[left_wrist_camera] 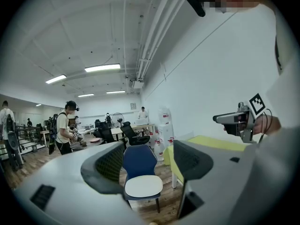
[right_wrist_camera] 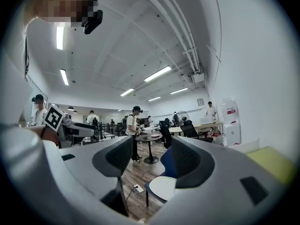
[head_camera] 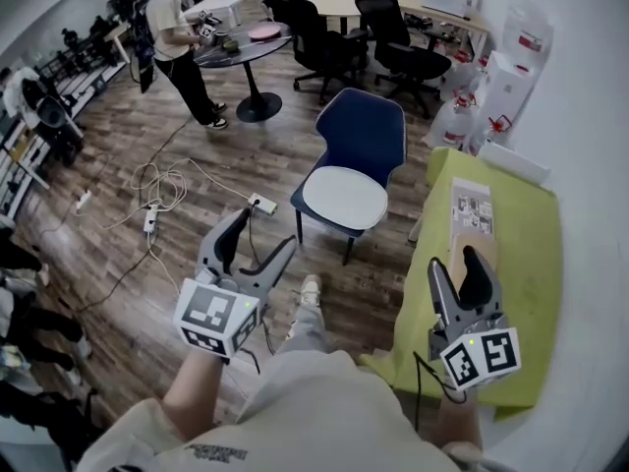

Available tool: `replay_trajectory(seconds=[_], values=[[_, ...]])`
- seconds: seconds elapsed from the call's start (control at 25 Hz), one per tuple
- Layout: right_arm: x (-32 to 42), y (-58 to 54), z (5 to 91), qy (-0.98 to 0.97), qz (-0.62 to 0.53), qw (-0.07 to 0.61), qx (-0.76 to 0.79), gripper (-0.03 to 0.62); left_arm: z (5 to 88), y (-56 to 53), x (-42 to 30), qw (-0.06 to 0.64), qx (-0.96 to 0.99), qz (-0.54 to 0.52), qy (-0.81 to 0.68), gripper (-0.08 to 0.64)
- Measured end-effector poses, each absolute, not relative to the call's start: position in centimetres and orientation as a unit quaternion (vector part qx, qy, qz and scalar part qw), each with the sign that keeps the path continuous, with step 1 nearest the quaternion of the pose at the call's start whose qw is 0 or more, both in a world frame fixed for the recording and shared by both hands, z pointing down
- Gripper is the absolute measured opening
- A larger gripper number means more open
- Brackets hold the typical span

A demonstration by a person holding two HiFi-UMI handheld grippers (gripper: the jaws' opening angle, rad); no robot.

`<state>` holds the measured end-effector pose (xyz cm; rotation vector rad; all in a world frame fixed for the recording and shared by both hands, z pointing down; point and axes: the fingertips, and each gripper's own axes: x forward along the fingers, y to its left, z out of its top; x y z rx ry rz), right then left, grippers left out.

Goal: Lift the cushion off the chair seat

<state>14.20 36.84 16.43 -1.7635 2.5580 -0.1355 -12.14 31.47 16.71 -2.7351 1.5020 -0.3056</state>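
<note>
Left hand-held gripper (head_camera: 263, 232) and right hand-held gripper (head_camera: 454, 261) gape empty (cushion (head_camera: 344, 197) well apart).

I see a bright, evenly lit room. Long ceiling strip lights (left_wrist_camera: 102, 68) glow overhead in both gripper views, slightly blown out, and the white wall (left_wrist_camera: 201, 78) throws their light back softly. Shadows are faint: the chair (head_camera: 356, 155) leaves only a small, soft one on the wood floor (head_camera: 285, 146). All three pictures bulge like fisheye shots, bending straight lines near the edges, and the gripper views have black rounded corners. Close to the lens, the jaws of the left hand-held gripper (left_wrist_camera: 149, 165) look soft and out of focus, while the far room is fairly sharp.
</note>
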Motion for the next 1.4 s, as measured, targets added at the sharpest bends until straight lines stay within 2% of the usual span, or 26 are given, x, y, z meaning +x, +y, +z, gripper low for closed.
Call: replay_trajectory(seconds=[0.76,1.4], values=[[11.1,11.6,20.5,0.802,-0.089,-0.030,-0.589,0.270,21.1,5.1,-15.1,-0.044,-0.885,-0.127,0.446,0.325],[10.1,-9.7,28.0,0.756,-0.169,-0.071,-0.629,0.275,28.3,-18.0,-15.2,-0.084,-0.901,-0.187,0.382,0.327]])
